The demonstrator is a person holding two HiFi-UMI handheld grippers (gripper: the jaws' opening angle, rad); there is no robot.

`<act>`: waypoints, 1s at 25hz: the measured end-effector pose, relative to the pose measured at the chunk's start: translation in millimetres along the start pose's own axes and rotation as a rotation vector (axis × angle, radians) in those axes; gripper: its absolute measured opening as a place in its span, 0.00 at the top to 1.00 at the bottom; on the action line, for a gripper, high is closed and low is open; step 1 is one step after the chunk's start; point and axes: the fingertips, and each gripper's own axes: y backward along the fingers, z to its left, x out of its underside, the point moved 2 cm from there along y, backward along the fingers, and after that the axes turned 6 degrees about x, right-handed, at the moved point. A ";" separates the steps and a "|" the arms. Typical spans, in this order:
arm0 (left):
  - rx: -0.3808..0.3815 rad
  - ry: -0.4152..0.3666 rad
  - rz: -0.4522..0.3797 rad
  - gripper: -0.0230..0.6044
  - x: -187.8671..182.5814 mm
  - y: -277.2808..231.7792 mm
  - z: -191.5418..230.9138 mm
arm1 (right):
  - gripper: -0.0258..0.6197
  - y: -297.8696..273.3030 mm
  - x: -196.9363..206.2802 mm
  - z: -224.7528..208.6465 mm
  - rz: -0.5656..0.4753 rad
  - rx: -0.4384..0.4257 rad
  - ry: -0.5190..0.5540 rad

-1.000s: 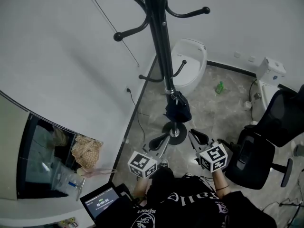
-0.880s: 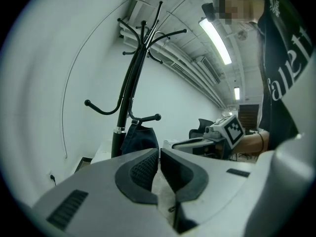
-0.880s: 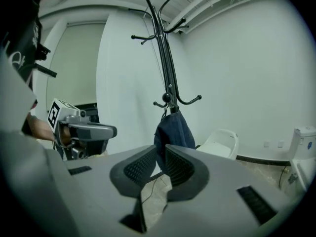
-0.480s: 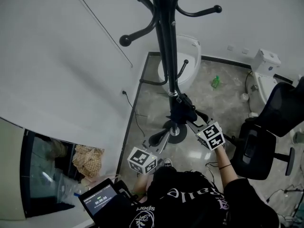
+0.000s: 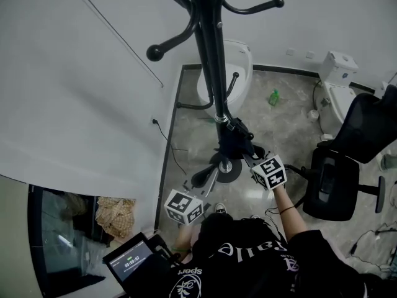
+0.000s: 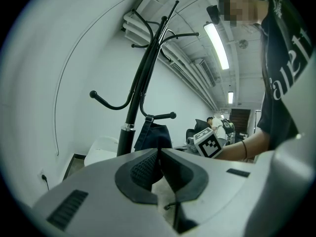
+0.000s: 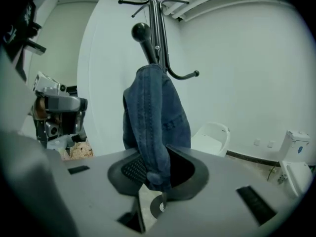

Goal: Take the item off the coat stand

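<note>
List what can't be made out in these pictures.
- Its type: the denim item is bunched in the right gripper view, small and dark in the head view.
- Its hold on the hook: fabric covers it in the right gripper view.
- Tablet screen readout: too small in the head view.

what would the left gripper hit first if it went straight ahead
Likely the denim hanging on the stand; the left gripper aims at it, though depth is unclear.
</note>
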 end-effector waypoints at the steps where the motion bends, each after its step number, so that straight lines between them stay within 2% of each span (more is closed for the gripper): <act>1: 0.003 0.001 0.001 0.95 0.6 0.1 0.3 | 0.84 2.9 -2.9 1.7 -0.010 0.001 0.003; 6: 0.014 0.004 0.009 0.95 2.6 4.2 -1.1 | 0.88 32.6 -29.8 7.2 -0.122 0.024 -0.105; 11: 0.013 0.005 0.009 0.95 4.3 11.5 6.3 | 0.88 53.4 -45.2 13.8 -0.174 0.051 -0.124; 25: 0.083 0.019 0.042 0.95 18.5 9.5 -11.1 | 0.89 123.2 -38.1 27.1 -0.239 0.139 -0.221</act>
